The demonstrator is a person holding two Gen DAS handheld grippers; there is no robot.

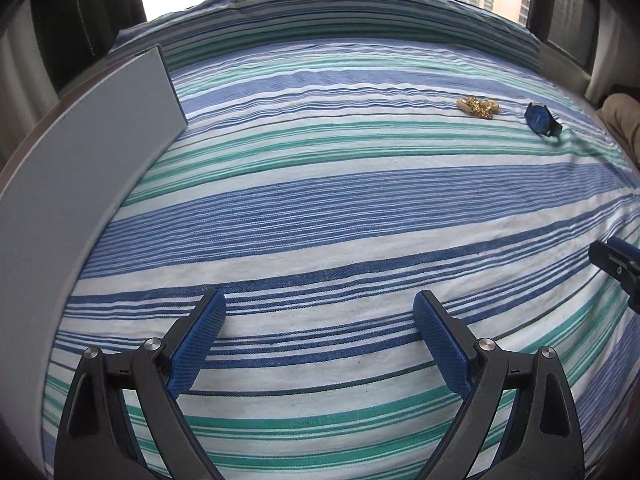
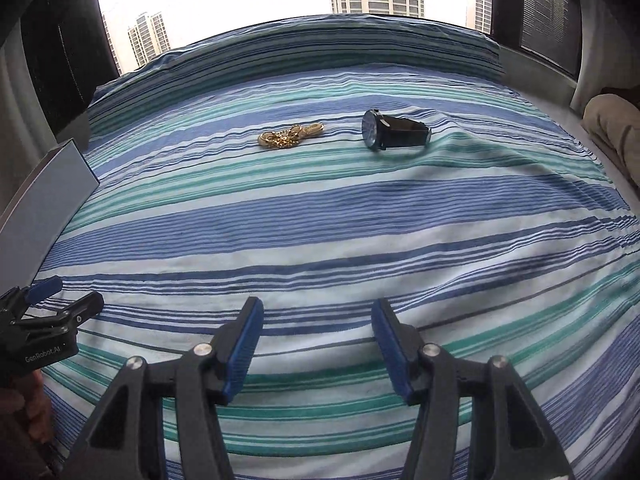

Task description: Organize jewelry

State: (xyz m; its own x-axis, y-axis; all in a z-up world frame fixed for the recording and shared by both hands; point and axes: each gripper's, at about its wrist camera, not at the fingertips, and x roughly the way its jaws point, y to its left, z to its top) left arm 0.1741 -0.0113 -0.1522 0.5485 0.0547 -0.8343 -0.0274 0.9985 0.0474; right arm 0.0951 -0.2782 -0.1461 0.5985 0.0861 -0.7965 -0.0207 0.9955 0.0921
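— Right wrist view first: we see the striped bedspread (image 2: 320, 220) spread flat as our working surface, and the grey box (image 2: 44, 204) at its left edge, likely where the pieces go.

— We agree. The watch (image 2: 394, 133) lies on its side beside the tangled gold chain (image 2: 290, 136), close but apart, both well ahead of us.

— Our right gripper (image 2: 318, 344) hangs half open and empty; our left gripper (image 1: 320, 344) gapes wider, empty too, ready to reach.
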